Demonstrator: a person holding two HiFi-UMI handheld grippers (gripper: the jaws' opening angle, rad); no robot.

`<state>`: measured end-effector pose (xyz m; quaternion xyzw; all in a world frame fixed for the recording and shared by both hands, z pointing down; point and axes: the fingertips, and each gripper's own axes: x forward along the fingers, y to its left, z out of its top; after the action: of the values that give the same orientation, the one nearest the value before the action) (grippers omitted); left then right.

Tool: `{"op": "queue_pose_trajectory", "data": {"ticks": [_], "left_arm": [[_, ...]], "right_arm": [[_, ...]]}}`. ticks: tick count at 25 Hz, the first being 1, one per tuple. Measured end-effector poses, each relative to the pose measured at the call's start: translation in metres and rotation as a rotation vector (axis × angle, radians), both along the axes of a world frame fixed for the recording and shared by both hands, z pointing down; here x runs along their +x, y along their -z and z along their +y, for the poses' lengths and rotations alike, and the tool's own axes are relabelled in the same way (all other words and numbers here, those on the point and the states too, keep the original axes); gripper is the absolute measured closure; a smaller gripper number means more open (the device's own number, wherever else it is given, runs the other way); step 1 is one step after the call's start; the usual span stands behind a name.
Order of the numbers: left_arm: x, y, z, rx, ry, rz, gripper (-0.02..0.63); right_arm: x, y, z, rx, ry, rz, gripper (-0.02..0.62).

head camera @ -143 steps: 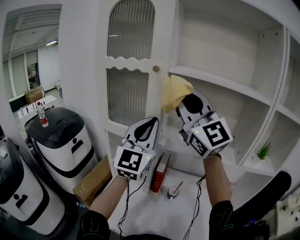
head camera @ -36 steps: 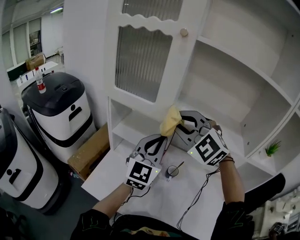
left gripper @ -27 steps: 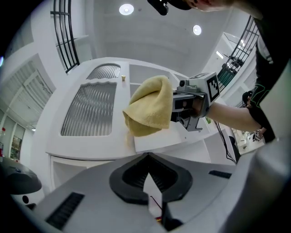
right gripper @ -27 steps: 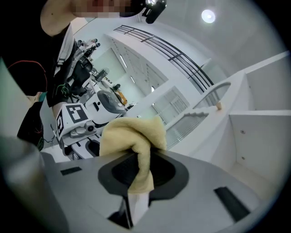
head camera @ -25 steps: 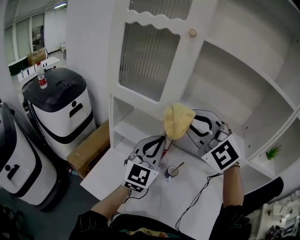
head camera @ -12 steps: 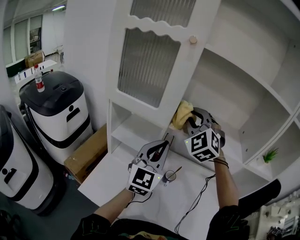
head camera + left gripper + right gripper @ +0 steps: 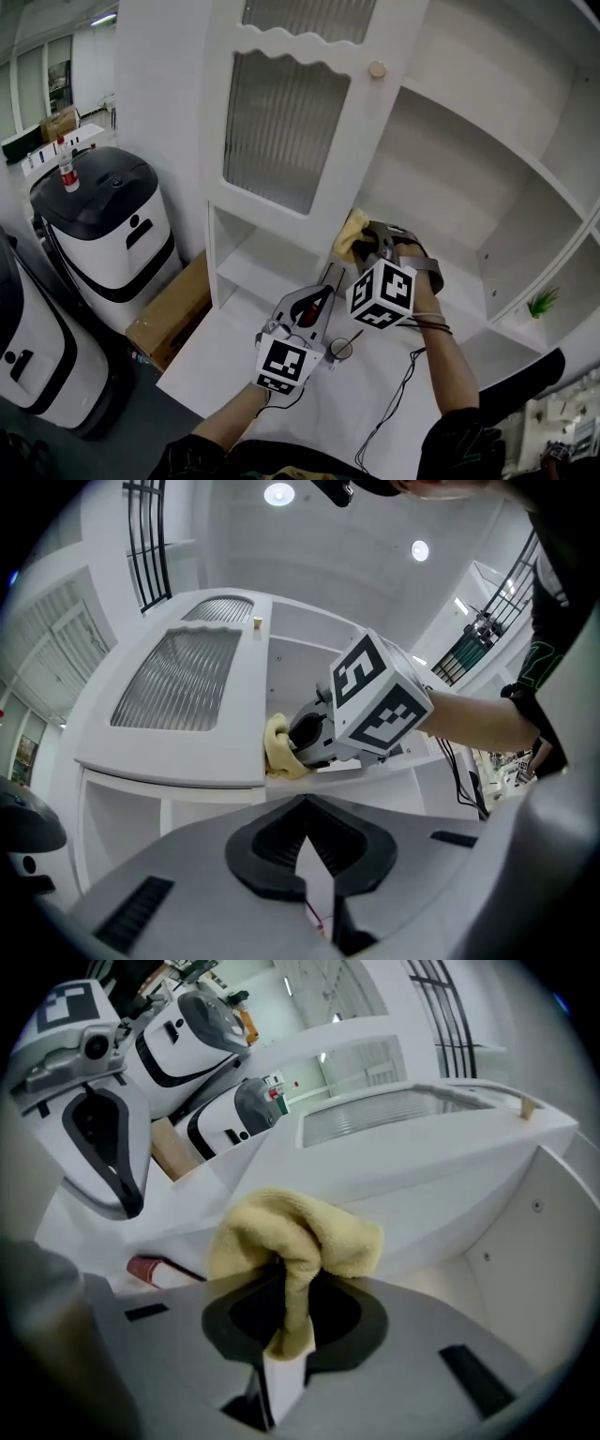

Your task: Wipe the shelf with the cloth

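Note:
The yellow cloth point(image 7: 351, 233) is bunched at the left end of the white shelf point(image 7: 466, 273), beside the cabinet door's frame. My right gripper point(image 7: 364, 246) is shut on the cloth point(image 7: 292, 1235) and holds it against the shelf board point(image 7: 448, 1283); its marker cube hides most of the jaws in the head view. My left gripper point(image 7: 322, 292) hangs lower, above the table, shut with nothing in it. In the left gripper view the cloth point(image 7: 278, 753) and the right gripper point(image 7: 323, 742) sit on the shelf edge point(image 7: 375, 775), above my left gripper point(image 7: 307, 847).
A ribbed-glass cabinet door point(image 7: 281, 122) stands left of the open shelves. A red book point(image 7: 155, 1269) leans under the shelf, and a small cup point(image 7: 339, 349) sits on the white table point(image 7: 234, 361). White bins point(image 7: 103, 225), a cardboard box point(image 7: 164, 314) and a small plant point(image 7: 539, 302) lie around.
My right gripper has brought the cloth down from the upper shelf level, swung it in onto the lower shelf and slid it slightly left. The left gripper has stayed low, shut.

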<state>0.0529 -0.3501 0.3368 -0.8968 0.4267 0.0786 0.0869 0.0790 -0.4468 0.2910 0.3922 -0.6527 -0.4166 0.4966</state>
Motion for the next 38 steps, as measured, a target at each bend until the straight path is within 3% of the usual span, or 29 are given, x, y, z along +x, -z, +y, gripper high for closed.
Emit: {"op": "queue_pose_trajectory", "data": {"ticks": [7, 13, 38], "left_arm": [[0.006, -0.01, 0.001, -0.028, -0.029, -0.01, 0.607], [0.016, -0.012, 0.0, -0.038, -0.054, -0.008, 0.607], [0.106, 0.005, 0.011, -0.009, -0.252, -0.008, 0.607]], "right_arm": [[0.011, -0.006, 0.006, -0.015, -0.04, 0.041, 0.548], [0.032, -0.007, 0.011, -0.022, -0.079, 0.017, 0.549], [0.164, -0.008, 0.048, -0.026, -0.345, -0.012, 0.549]]}}
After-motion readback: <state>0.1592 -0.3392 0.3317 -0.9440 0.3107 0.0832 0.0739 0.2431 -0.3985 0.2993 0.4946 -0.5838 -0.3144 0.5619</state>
